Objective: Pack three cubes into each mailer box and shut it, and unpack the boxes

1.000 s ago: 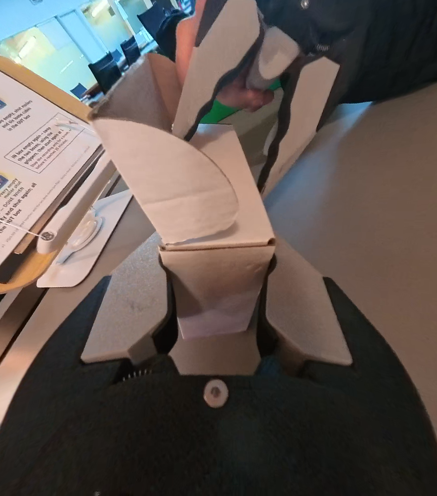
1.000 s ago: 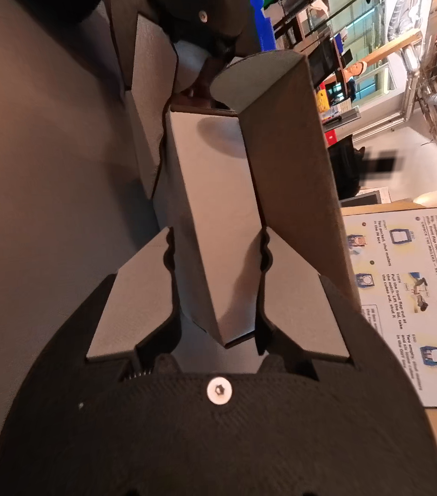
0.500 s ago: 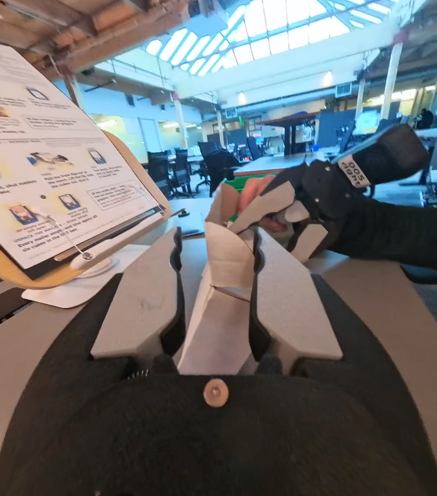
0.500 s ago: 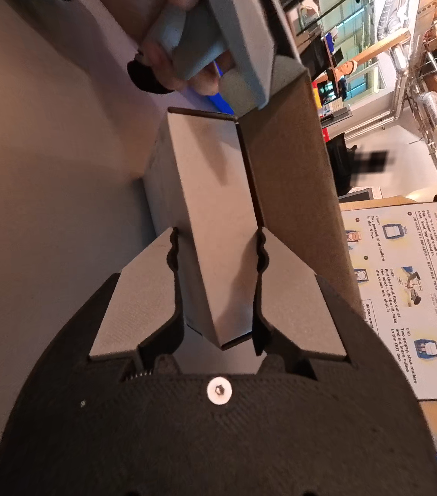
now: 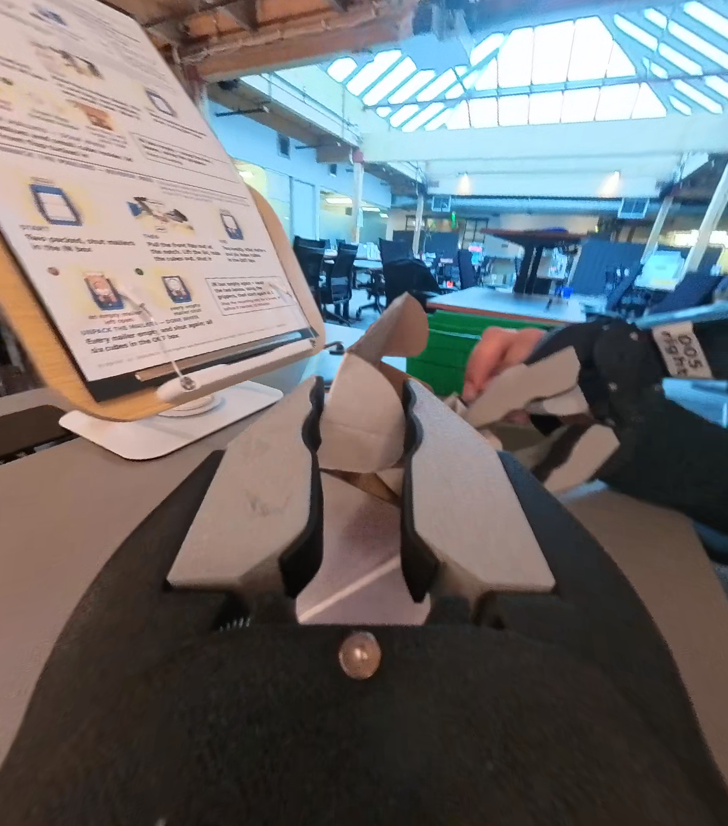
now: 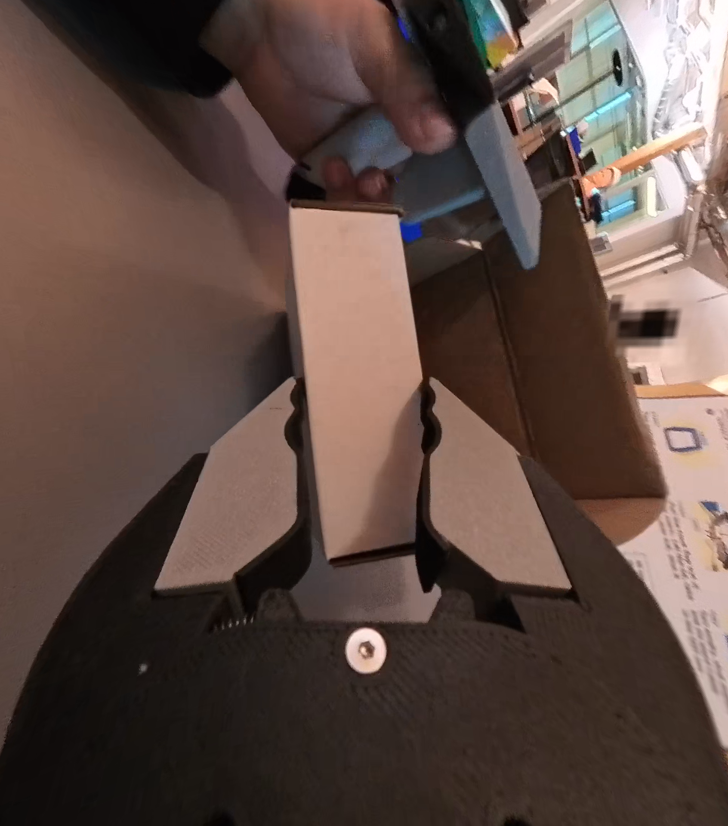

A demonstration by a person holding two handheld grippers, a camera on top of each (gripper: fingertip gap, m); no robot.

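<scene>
Mid-closing, by the look of it: right tool [image 6: 360, 447] clamped on the white mailer box [image 6: 353, 380] wall, left tool [image 5: 360, 429] pinching its rounded flap [image 5: 364, 415], lid unshut, cubes unseen, remaining boxes presumably ahead.

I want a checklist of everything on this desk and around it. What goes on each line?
Surface: grey table, bare where it shows.
Job's things: one white mailer box with its lid up; no cubes seen.
Clutter: instruction sheet on a wooden stand with a white base.
Grippers: left gripper shut on a box flap; right gripper shut on the box's side wall. The person's hand shows beyond the box.
Cables: nothing seen.
Surroundings: open office with chairs, desks, a green bin and a skylight roof.
</scene>
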